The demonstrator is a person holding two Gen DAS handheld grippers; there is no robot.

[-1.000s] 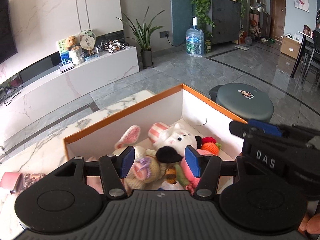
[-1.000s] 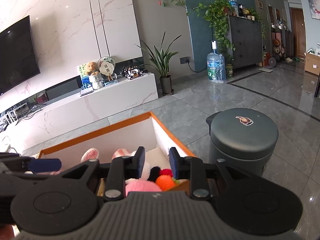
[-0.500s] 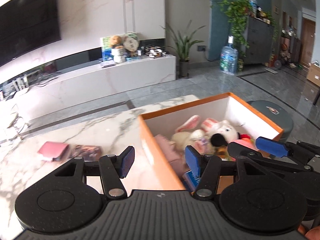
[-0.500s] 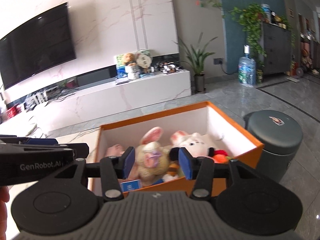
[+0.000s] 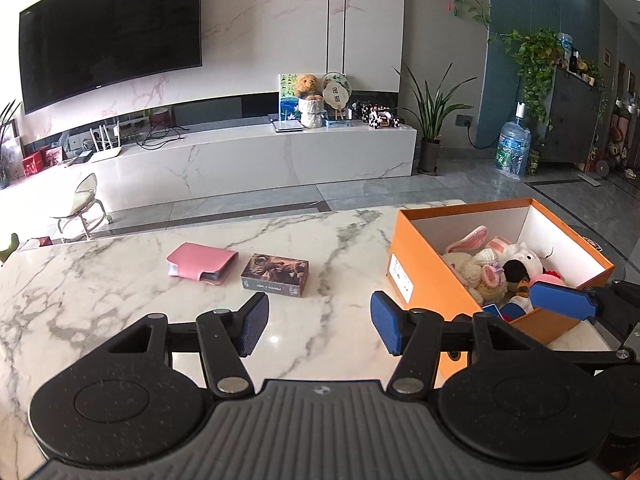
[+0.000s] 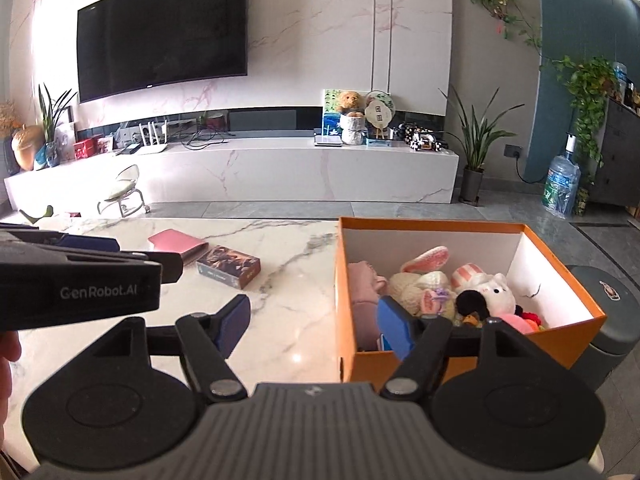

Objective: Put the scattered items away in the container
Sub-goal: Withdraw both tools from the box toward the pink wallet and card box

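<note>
The table [image 5: 120, 320] is a broad marble slab, and the orange box [image 5: 436, 280] sits at its right end, already heaped with plush toys [image 6: 460, 292]. Two things remain loose on the marble, well left of the box: a pink wallet [image 5: 201, 264] and, just beside it on the box side, a dark card box [image 5: 275, 274]. Both lie flat with their long sides running roughly across the view, the card box slightly skewed.

The left gripper [image 5: 318, 330] hangs above the table's near edge with nothing between its jaws, which stand apart; both loose items lie ahead of it and a little to the left, with bare marble between. It is the nearer hand.

The right gripper [image 6: 316, 326] straddles the box's near left corner in its view; its jaws have just been opening and hold nothing. From there the card box [image 6: 229, 266] and wallet [image 6: 176, 242] lie up and to the left, partly behind the left gripper's body, so reaching them would likely mean crossing that hand.

Whether the wallet's flap is fastened is hard to tell.
</note>
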